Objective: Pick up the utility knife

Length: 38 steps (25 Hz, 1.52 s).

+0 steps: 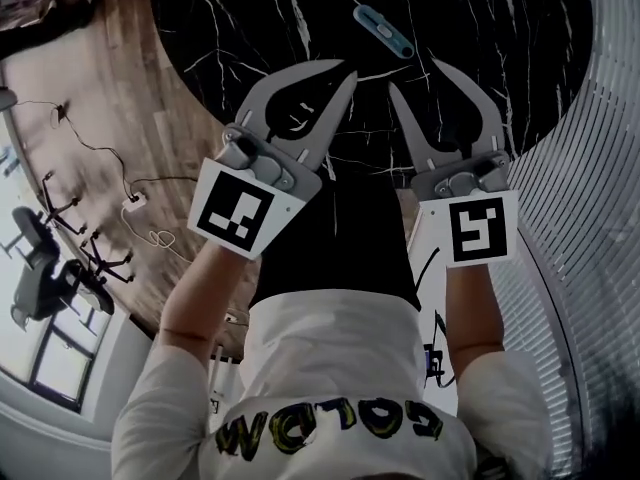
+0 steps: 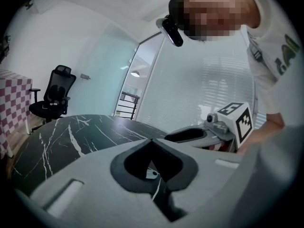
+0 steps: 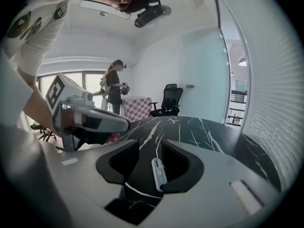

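- At upper centre of the head view, the knife (image 1: 383, 31) lies flat on the dark marbled bench (image 1: 520, 58), slanting from upper left to lower right.
- Left tongs (image 1: 346, 70) sit below and left of the knife, tips together with nothing between them.
- Right tongs (image 1: 415, 75) sit just below the knife, spread wide and empty, with their tips clear of it.
- Seen from the right tongs (image 3: 150, 146), the knife (image 3: 158, 174) shows in the gap between them, nearer the right-hand side, lying on the bench (image 3: 199, 132).
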### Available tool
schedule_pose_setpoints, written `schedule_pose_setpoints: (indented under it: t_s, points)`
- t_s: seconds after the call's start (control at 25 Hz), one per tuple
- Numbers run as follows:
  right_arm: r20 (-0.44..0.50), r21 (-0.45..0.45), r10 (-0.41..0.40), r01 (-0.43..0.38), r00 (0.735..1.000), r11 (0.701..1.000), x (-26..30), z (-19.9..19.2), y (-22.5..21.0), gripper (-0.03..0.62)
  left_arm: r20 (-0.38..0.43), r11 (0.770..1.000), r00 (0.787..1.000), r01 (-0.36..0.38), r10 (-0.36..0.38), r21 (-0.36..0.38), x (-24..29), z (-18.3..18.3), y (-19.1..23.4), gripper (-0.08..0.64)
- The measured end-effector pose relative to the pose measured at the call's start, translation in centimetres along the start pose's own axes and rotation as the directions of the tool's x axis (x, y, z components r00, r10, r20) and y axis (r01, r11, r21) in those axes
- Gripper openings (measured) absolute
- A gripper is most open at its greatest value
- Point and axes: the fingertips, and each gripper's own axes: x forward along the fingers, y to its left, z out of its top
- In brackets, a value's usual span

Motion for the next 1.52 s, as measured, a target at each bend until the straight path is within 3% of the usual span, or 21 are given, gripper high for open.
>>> schedule_pose_setpoints:
  t_s: [0.24, 0.64, 1.36, 1.52]
  points:
    - [-0.087, 0.028, 0.011, -0.009, 0.996, 1.000, 2.7, -4.1, -1.1, 0.172, -0.020, 1.000, 0.999, -0.027, 0.027, 0.001, 1.1, -2.9, 1.7, 0.002]
    - [-0.242, -0.007, 0.035, -0.038, 0.970, 0.999, 5.4, -9.3, -2.2, 0.183, -0.088, 1.000, 0.996, -0.023, 0.022, -0.009, 3.0, -6.7, 2.9, 0.002]
    - [-0.333, 0.004, 0.031, -0.032, 0.943, 0.999, 7.0, -12.2, -3.1, 0.186, -0.104, 0.999, 0.995, -0.010, 0.005, -0.052, 3.3, -7.5, 2.9, 0.003]
    - [-0.351, 0.001, 0.043, -0.046, 0.935, 0.999, 7.0, -12.4, -3.2, 0.146, -0.101, 0.999, 0.995, -0.012, 0.007, -0.045, 3.2, -7.3, 2.8, 0.003]
